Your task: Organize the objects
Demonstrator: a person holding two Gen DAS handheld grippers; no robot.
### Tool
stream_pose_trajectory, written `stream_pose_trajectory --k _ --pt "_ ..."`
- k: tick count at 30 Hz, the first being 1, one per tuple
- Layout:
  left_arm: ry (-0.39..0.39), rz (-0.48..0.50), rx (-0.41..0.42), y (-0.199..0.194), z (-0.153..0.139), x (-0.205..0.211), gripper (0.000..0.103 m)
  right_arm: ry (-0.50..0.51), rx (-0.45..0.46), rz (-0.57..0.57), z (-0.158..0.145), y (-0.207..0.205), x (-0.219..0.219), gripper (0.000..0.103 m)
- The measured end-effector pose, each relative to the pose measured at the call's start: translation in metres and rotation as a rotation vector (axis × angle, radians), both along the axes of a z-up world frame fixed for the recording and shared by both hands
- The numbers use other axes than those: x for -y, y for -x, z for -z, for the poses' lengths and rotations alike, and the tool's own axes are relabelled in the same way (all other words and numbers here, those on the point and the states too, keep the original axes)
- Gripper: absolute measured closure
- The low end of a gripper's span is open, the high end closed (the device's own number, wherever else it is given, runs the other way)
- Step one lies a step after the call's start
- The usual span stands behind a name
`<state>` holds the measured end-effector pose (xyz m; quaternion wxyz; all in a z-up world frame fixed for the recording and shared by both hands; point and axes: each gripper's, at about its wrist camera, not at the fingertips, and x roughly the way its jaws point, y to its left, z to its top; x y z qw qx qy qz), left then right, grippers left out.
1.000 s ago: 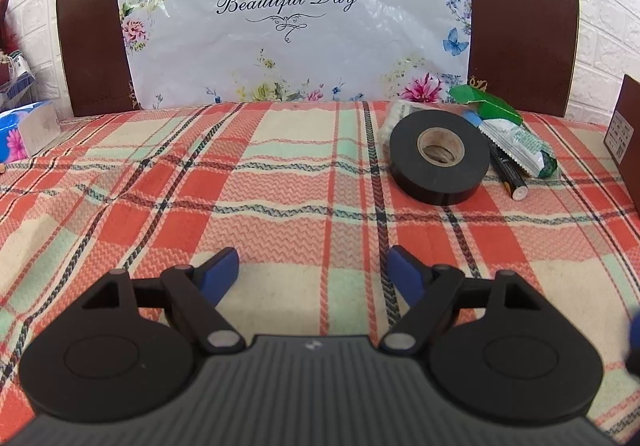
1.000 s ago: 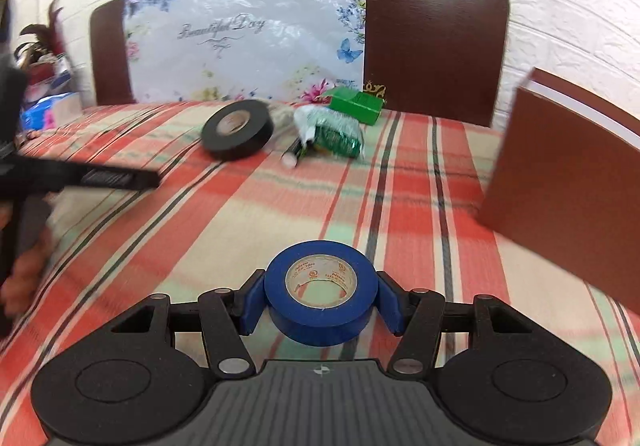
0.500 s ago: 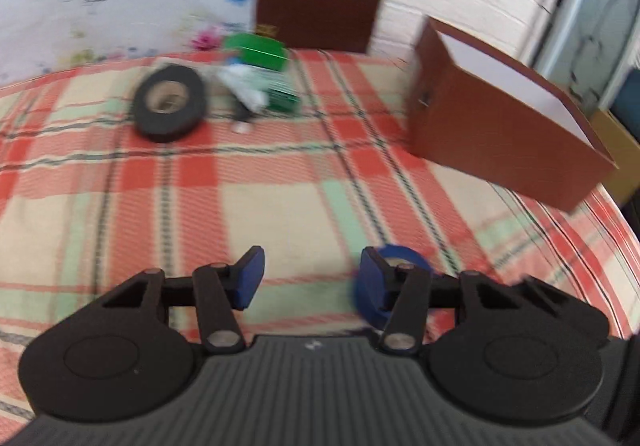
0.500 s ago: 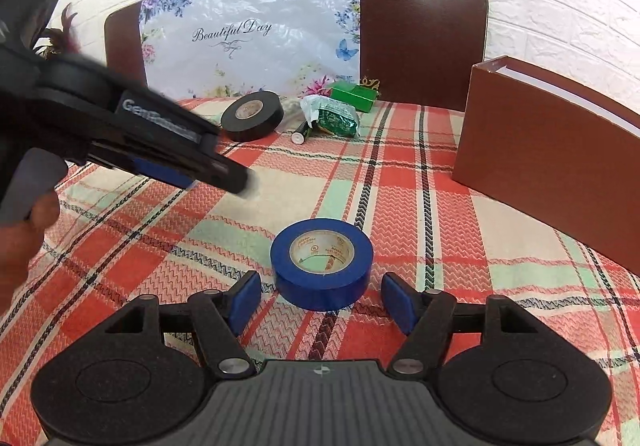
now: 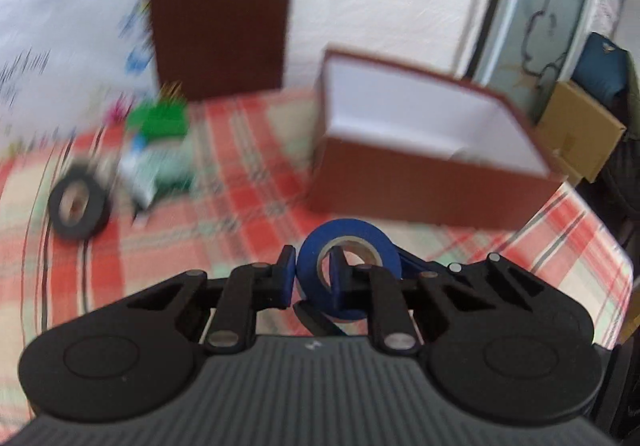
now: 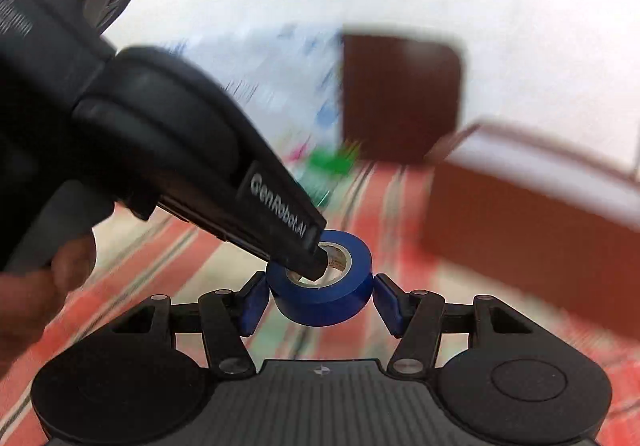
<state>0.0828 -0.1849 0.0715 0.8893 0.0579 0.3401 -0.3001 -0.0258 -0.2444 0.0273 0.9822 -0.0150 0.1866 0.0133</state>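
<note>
- Left gripper (image 5: 310, 278), entering the right view from upper left and angled down: jaws just closed, clamped through the blue tape (image 5: 347, 254) wall.
- Right gripper (image 6: 319, 300), lower centre: jaws just closing, flanking the tape; contact unclear.

the brown box (image 5: 432, 181) stands open-topped at the far right corner of the table (image 5: 256, 181), its near wall blocking the way along the right edge; its white inside looks mostly bare. a black tape roll (image 5: 78, 205) and a blurred green and white clutter (image 5: 160, 149) crowd the far left part. between clutter and box a strip of checked cloth runs clear to the far edge, where a dark chair back (image 5: 218, 21) rises. near the front edge, both grippers meet around a blue tape roll (image 6: 320, 286), filling that spot.
</note>
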Motion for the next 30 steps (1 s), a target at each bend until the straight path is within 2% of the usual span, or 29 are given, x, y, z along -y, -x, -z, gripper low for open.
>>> stream_pose_trajectory --k 3,6,9,12,13,16,18,21,30 --pt "0.000 0.074 0.083 -0.004 -0.028 0.043 0.084 0.008 0.097 0.079 -0.028 0.000 0.034 0.047" --pt "0.004 0.117 0.124 -0.011 -0.039 0.083 0.084 0.007 0.147 0.148 -0.046 -0.004 0.070 0.047" --pt "0.003 0.126 0.115 -0.024 -0.034 0.113 0.084 0.019 0.152 0.200 -0.054 -0.012 0.101 0.047" --pt "0.000 0.117 0.084 -0.039 -0.024 0.134 0.084 0.009 0.115 0.227 -0.050 -0.027 0.127 0.047" --pt "-0.004 0.102 0.082 -0.042 -0.023 0.140 0.080 -0.003 0.100 0.232 -0.047 -0.032 0.135 0.047" --pt "-0.042 0.050 0.099 -0.047 -0.014 0.145 0.062 -0.023 0.043 0.253 -0.035 -0.050 0.151 0.048" --pt "-0.083 0.034 0.139 -0.047 -0.010 0.142 0.063 -0.045 0.039 0.288 -0.029 -0.054 0.158 0.041" --pt "-0.124 0.012 0.143 -0.045 -0.011 0.133 0.063 -0.076 0.053 0.298 -0.026 -0.051 0.161 0.041" --pt "-0.138 -0.038 0.186 -0.017 -0.021 0.092 0.062 -0.075 0.077 0.308 -0.033 -0.023 0.143 0.041"
